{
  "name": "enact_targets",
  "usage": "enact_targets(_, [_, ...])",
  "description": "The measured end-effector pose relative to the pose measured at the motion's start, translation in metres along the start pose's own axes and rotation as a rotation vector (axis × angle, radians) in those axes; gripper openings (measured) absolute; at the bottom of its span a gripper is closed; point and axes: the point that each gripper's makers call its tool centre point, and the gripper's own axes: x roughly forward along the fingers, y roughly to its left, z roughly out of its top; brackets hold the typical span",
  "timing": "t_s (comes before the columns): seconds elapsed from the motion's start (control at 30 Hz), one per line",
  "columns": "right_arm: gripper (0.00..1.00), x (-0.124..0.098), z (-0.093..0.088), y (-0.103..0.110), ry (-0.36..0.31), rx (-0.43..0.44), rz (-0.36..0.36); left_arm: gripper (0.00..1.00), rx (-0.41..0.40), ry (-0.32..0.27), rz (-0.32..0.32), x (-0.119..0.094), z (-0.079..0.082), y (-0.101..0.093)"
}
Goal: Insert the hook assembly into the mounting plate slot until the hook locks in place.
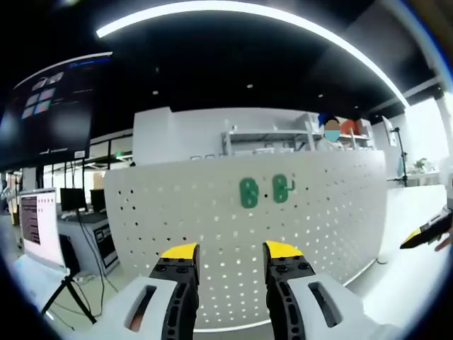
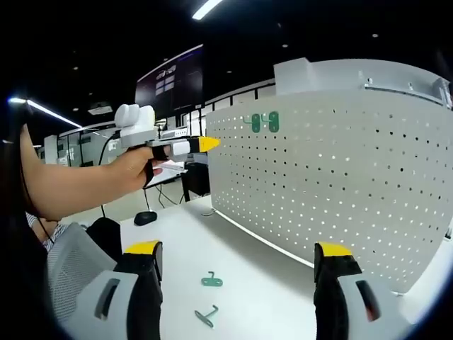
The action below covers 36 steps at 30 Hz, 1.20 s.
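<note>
A white pegboard point(image 1: 318, 234) stands upright on the white table point(image 2: 233, 248). Two green pieces hang side by side on it: a plain plate point(image 1: 248, 193) and one with a hook point(image 1: 281, 189); they appear small in the right gripper view as the plate point(image 2: 256, 123) and its neighbour point(image 2: 272, 122). Two loose green hook parts point(image 2: 211, 280) point(image 2: 207, 316) lie on the table. My left gripper point(image 1: 231, 251) is open, facing the board from a distance, with nothing in it. A hand holds it up in the right gripper view point(image 2: 177, 147). My right gripper point(image 2: 238, 249) is wide open above the loose parts.
A lit monitor point(image 1: 39, 219) on a tripod stands left of the pegboard, under a large dark wall screen point(image 1: 49, 106). Shelving point(image 1: 297, 138) rises behind the board. A small black object point(image 2: 145, 217) lies on the table's far side. A grey chair back point(image 2: 71, 265) is close by.
</note>
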Motion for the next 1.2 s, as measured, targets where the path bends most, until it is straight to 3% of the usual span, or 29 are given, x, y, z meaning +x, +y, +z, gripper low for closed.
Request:
enact_targets(0.67, [0.85,0.019,-0.016,0.015,0.048,-0.006,0.068,0.37,-0.005,0.043,0.015,-0.047,-0.018,0.003])
enact_targets(1.2, [0.85,0.026,-0.022,0.026,0.07,-0.019,0.104,0.36,-0.021,0.101,0.01,-0.078,-0.042,0.002])
